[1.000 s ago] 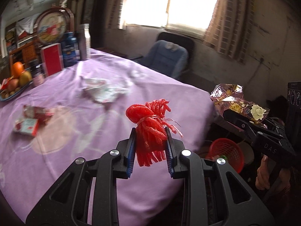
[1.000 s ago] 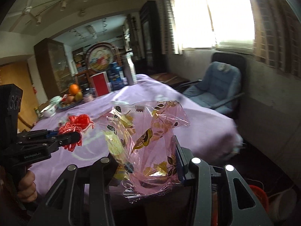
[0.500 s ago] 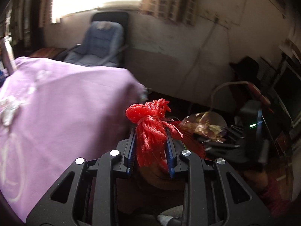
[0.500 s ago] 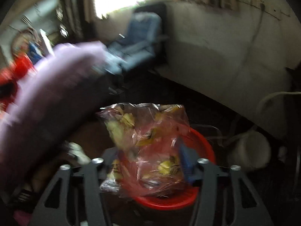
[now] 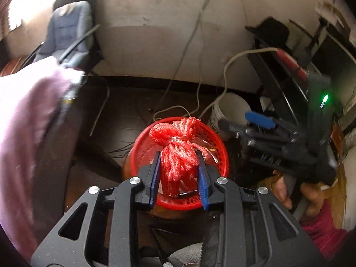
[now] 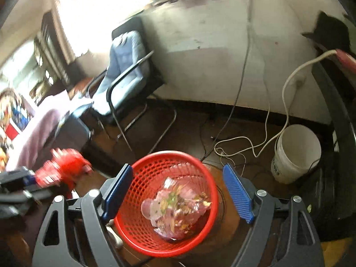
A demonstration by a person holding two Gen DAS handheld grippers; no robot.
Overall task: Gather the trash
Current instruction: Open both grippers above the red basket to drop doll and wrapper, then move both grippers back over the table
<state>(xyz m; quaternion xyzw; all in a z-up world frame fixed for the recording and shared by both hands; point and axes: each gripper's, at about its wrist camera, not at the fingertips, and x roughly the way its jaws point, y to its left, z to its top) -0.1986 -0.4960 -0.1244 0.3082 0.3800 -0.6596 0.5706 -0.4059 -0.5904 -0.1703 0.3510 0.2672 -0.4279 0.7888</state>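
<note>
My left gripper (image 5: 179,155) is shut on a bunch of red mesh netting (image 5: 178,149) and holds it right above a red plastic basket (image 5: 220,155) on the floor. My right gripper (image 6: 178,175) is open and empty above the same basket (image 6: 142,173). A clear pink flowered wrapper (image 6: 175,207) lies inside the basket. In the right wrist view the left gripper with the red netting (image 6: 60,169) shows blurred at the left. In the left wrist view the right gripper (image 5: 255,122) shows at the right, open.
A white bucket (image 6: 296,153) stands right of the basket, with loose cables (image 6: 233,146) on the dark floor. A blue chair (image 6: 124,66) stands by the wall. The table with its purple cloth (image 5: 26,133) is at the left.
Both grippers swung from the table down to the red basket. My right gripper opened and the flowered wrapper dropped into the basket. The left still grips the red netting.
</note>
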